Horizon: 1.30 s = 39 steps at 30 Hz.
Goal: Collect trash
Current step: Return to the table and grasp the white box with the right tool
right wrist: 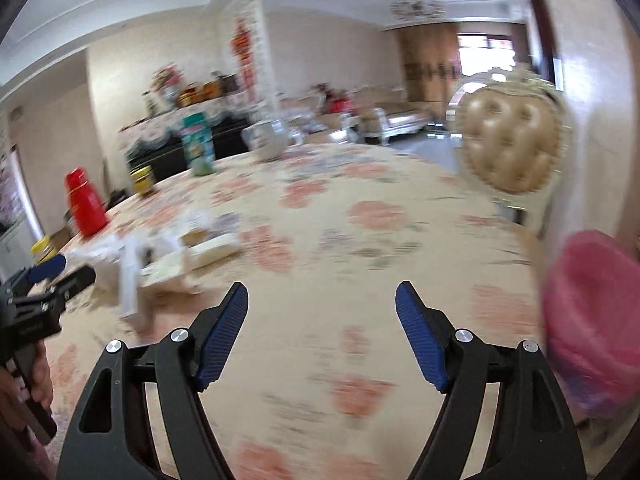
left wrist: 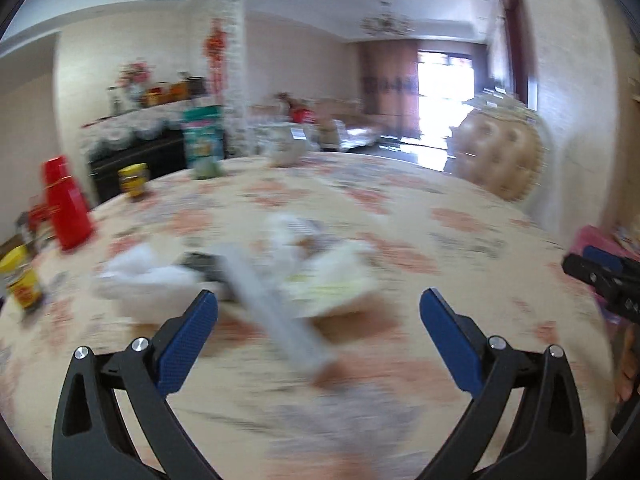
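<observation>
A heap of trash lies on the floral tablecloth: a long grey box (left wrist: 276,312), crumpled white tissue (left wrist: 140,276), a dark flat item (left wrist: 204,266) and white wrappers (left wrist: 328,272). My left gripper (left wrist: 318,304) is open and empty, just short of the heap, with the grey box reaching between its fingers. The heap also shows in the right wrist view (right wrist: 168,256), at the left. My right gripper (right wrist: 320,300) is open and empty over bare tablecloth. A pink bin (right wrist: 592,320) stands at the table's right edge. Both views are motion-blurred.
A red thermos (left wrist: 66,204), yellow-lidded jars (left wrist: 134,180) and a green packet (left wrist: 202,140) stand along the table's left and far sides. A padded chair (left wrist: 496,152) stands at the far right. The right gripper shows at the right edge of the left wrist view (left wrist: 600,276).
</observation>
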Tool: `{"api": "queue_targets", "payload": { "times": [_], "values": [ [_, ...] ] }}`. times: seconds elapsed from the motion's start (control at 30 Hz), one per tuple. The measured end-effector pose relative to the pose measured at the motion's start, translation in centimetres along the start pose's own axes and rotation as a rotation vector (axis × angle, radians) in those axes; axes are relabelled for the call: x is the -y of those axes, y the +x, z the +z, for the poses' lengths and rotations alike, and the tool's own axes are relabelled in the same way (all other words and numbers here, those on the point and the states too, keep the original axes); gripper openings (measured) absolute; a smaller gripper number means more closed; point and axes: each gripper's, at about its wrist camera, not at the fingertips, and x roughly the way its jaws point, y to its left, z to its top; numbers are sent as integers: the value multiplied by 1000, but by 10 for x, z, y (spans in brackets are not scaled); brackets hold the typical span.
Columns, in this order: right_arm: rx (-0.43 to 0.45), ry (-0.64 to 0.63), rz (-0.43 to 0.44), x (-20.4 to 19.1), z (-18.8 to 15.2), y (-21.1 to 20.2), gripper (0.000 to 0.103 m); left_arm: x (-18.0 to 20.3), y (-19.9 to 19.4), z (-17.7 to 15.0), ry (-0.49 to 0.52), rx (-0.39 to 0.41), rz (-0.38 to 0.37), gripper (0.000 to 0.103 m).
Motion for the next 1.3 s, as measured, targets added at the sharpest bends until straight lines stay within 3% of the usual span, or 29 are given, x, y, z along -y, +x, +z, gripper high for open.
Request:
{"api": "queue_targets", "payload": {
  "times": [0.1, 0.27, 0.37, 0.47, 0.57, 0.67, 0.77, 0.83, 1.03, 1.17, 1.3],
  "values": [
    [-23, -40, 48, -36, 3, 19, 73, -39, 4, -3, -47, -5, 64, 98],
    [-91, -110, 89, -83, 9, 62, 73, -86, 15, -17, -178, -24, 90, 98],
    [-132, -171, 87, -103, 9, 86, 73, -104, 22, -23, -221, -67, 122, 98],
    [-180, -211, 77, -114, 6, 108, 73, -112, 17, -24, -254, -54, 182, 98],
    [-219, -231, 36, -120, 6, 125, 72, -119, 13, -21, -289, -33, 195, 98],
    [-218, -228, 28, -120, 13, 130, 72, -121, 12, -20, -300, -35, 189, 98],
    [-247, -267, 100, -129, 12, 127, 67, -123, 12, -20, -297, -32, 209, 98],
    [-269, -308, 137, -143, 5, 124, 56, -124, 10, -19, -298, -22, 218, 98],
    [-255, -342, 246, -182, -7, 108, 53, -132, 7, -17, -300, -24, 296, 98],
    [-258, -384, 279, -212, -11, 114, 53, -148, 7, -19, -348, -31, 317, 98],
    [-285, -412, 269, -232, -14, 135, 44, -158, 8, -22, -381, -42, 324, 98]
  ]
}}
